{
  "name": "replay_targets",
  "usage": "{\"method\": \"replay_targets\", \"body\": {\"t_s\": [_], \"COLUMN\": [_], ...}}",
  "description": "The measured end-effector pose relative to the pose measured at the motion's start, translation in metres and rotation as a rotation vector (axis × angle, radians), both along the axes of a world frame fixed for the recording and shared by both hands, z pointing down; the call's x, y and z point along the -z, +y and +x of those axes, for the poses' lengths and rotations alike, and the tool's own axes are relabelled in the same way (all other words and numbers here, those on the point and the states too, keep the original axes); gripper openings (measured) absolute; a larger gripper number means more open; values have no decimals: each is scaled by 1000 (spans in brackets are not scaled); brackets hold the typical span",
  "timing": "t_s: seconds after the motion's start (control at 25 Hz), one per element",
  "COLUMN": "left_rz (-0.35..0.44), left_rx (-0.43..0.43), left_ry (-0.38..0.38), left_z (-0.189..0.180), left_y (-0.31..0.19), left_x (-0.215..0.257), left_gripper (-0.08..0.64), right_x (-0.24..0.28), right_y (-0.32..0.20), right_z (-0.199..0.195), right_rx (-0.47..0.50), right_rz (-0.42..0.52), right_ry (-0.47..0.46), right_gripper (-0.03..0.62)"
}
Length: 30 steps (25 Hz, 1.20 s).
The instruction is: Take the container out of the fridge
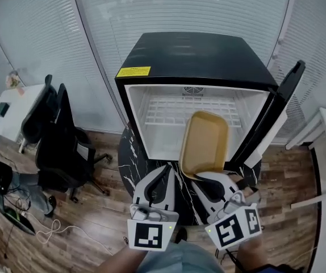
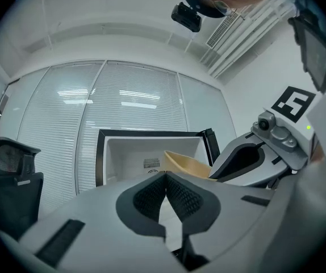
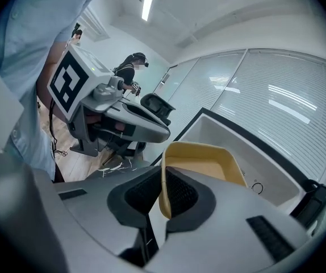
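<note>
A: Fridge?
B: Black fridge (image 1: 191, 56), door open, wire shelf (image 1: 180, 110) inside. Tan container (image 1: 204, 144) is tilted just outside the opening, with the right tongs (image 3: 162, 175) clamped on its rim. Left tongs (image 2: 166, 176) are together, holding nothing.
A: Labels?
B: Yellow sticker (image 1: 133, 71) on the fridge top, print unreadable.

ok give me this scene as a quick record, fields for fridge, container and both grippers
fridge: black, white inside, wire shelf bare
door: open, at the right
container: yellow, empty, tilted, in front of the fridge opening
right gripper: shut on the container's rim
left gripper: shut, nothing between the jaws, beside the right one
</note>
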<state>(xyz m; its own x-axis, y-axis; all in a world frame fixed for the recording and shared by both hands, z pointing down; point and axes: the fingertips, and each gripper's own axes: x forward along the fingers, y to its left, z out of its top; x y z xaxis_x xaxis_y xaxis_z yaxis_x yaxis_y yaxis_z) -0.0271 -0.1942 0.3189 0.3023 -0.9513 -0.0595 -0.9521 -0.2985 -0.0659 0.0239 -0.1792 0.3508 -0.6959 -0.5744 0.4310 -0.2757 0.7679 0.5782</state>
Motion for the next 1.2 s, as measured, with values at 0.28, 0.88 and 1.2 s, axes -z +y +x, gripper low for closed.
{"method": "replay_targets", "body": {"t_s": [0.28,0.88,1.2], "left_rz": [35,236,278], "left_rx": [19,70,80], "left_ry": [12,34,21], "left_z": [3,-1,-2], "left_y": [31,95,104], "left_x": [21,115,129], "left_gripper": [14,14,14], "right_x": [38,152,155], "right_y": [32,80,77], "right_z": [8,55,64], "right_rx": [-10,-129,-161], "right_rz": [75,187,183], "right_ry": [-66,-523,-606], "right_gripper": [34,34,32]}}
